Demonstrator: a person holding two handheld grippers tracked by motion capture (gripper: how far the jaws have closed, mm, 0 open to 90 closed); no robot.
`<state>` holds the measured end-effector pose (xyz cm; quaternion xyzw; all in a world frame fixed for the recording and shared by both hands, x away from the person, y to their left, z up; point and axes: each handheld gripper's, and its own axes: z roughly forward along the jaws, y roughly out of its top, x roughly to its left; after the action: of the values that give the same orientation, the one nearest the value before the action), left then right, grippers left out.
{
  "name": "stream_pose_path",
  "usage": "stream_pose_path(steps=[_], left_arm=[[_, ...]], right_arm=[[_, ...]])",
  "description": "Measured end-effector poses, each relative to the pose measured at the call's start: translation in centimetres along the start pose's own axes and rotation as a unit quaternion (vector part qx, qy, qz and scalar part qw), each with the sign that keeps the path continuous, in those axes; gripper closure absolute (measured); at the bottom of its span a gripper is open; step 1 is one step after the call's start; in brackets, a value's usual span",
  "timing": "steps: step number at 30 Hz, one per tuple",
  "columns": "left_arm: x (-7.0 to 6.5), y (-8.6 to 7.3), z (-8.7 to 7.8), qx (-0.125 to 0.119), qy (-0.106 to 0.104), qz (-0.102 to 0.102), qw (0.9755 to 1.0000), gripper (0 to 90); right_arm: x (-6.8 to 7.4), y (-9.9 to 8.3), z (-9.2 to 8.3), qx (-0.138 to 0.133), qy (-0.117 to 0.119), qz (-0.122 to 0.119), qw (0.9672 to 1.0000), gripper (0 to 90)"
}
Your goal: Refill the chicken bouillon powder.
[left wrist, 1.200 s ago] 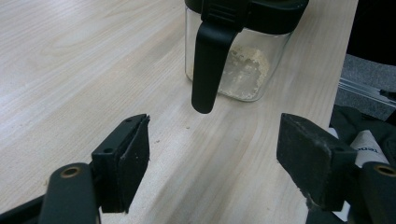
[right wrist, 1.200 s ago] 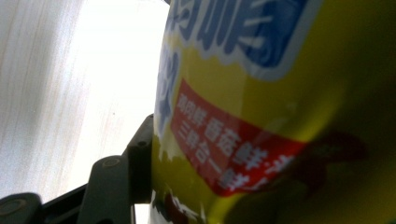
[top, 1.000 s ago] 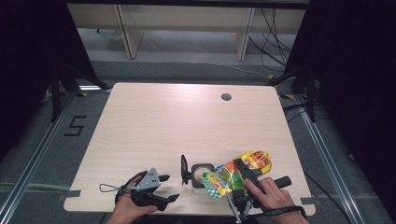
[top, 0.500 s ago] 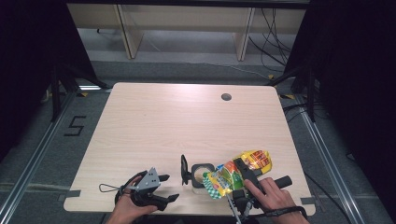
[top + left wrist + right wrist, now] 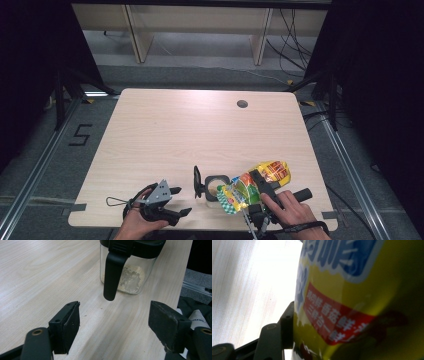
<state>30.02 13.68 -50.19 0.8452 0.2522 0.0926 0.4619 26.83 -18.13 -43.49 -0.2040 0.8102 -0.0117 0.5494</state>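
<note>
Right gripper view: glossy crinkly snack bag (image 5: 352,302) betw. tongs (image 5: 260,186).

Layout: all items at table (image 5: 165,130) near edge.
Jar (image 5: 216,186) stands on table, its open lid (image 5: 197,181) upright at its left. Bag (image 5: 252,185) lies just right of jar, touching it, clamped in right gripper (image 5: 257,181). Left gripper (image 5: 181,201) sits left of jar, apart from it, jaws spread.

Near the tabletop's (image 5: 165,130) front edge: left gripper (image 5: 176,201) jaws apart, clear jar (image 5: 216,187) with lid flipped open, right gripper (image 5: 257,182) clamping a yellow snack bag (image 5: 255,181).
</note>
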Motion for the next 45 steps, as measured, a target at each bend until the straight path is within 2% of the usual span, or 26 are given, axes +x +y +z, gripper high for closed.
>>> stream_pose_path(steps=[1,4,20,22,23,24,25,27,28,32,34,35,36,38,39,42,44,45], left_arm=[[-0.01,0.00,0.01,0.000,0.000,0.000,1.0000,25.1],[0.00,0.00,0.00,0.000,0.000,0.000,1.0000,25.1],[-0.06,0.00,0.03,-0.003,0.002,-0.004,1.0000,25.1],[0.18,0.02,-0.11,0.009,0.007,0.009,0.9999,25.1],[0.18,0.02,-0.11,0.009,0.007,0.009,0.9999,25.1],[-0.04,-0.01,0.02,-0.002,0.002,-0.004,1.0000,25.1],[-0.05,-0.01,0.03,-0.002,0.002,-0.004,1.0000,25.1],[-0.05,-0.01,0.03,-0.002,0.002,-0.004,1.0000,25.1],[0.10,0.01,-0.06,0.005,0.005,0.005,1.0000,25.1],[0.18,0.02,-0.11,0.010,0.006,0.009,0.9999,25.1],[0.19,0.01,-0.10,0.009,0.005,0.009,0.9999,25.1],[-0.04,-0.01,0.01,-0.002,0.002,-0.004,1.0000,25.1],[0.20,0.02,-0.14,0.010,0.007,0.010,0.9999,25.1],[0.19,0.02,-0.14,0.010,0.007,0.010,0.9999,25.1],[0.09,0.00,-0.07,0.002,0.002,0.002,1.0000,25.1],[0.09,-0.04,0.02,-0.005,0.004,0.000,1.0000,25.1],[0.07,-0.04,0.02,-0.007,0.002,-0.003,1.0000,25.1],[0.07,-0.04,0.02,-0.007,0.002,-0.003,1.0000,25.1]], right_arm=[[0.28,0.02,0.04,0.001,-0.002,0.018,0.9998,42.7],[0.08,-0.01,0.11,-0.004,-0.005,-0.005,1.0000,42.6],[0.10,-0.04,0.11,-0.008,-0.015,-0.010,0.9998,42.7],[0.10,-0.06,0.11,-0.008,-0.015,-0.010,0.9998,42.7],[0.10,-0.04,0.03,-0.002,-0.008,-0.008,0.9999,42.7],[0.17,-0.04,-0.06,0.004,-0.006,-0.004,1.0000,42.7],[0.14,-0.02,-0.03,0.001,-0.004,-0.004,1.0000,42.7],[0.09,-0.03,0.05,-0.005,-0.010,-0.010,0.9999,42.7],[0.06,-0.03,0.12,-0.011,-0.018,-0.016,0.9996,42.7],[0.01,0.00,0.04,-0.008,-0.011,-0.019,0.9997,42.7],[0.09,0.02,-0.05,-0.003,-0.008,-0.011,0.9999,42.7],[0.01,0.00,0.04,-0.008,-0.013,-0.017,0.9997,42.8],[-0.01,-0.03,0.04,-0.009,-0.014,-0.021,0.9997,42.8],[0.07,-0.02,0.02,-0.006,-0.011,-0.018,0.9998,42.7],[-0.07,-0.06,0.00,-0.005,-0.011,-0.029,0.9995,42.8],[0.12,-0.02,0.04,-0.008,-0.013,-0.016,0.9998,42.7],[0.23,0.07,-0.07,-0.005,-0.006,0.001,1.0000,42.7],[0.09,0.01,-0.04,-0.009,-0.006,-0.012,0.9999,42.7]])
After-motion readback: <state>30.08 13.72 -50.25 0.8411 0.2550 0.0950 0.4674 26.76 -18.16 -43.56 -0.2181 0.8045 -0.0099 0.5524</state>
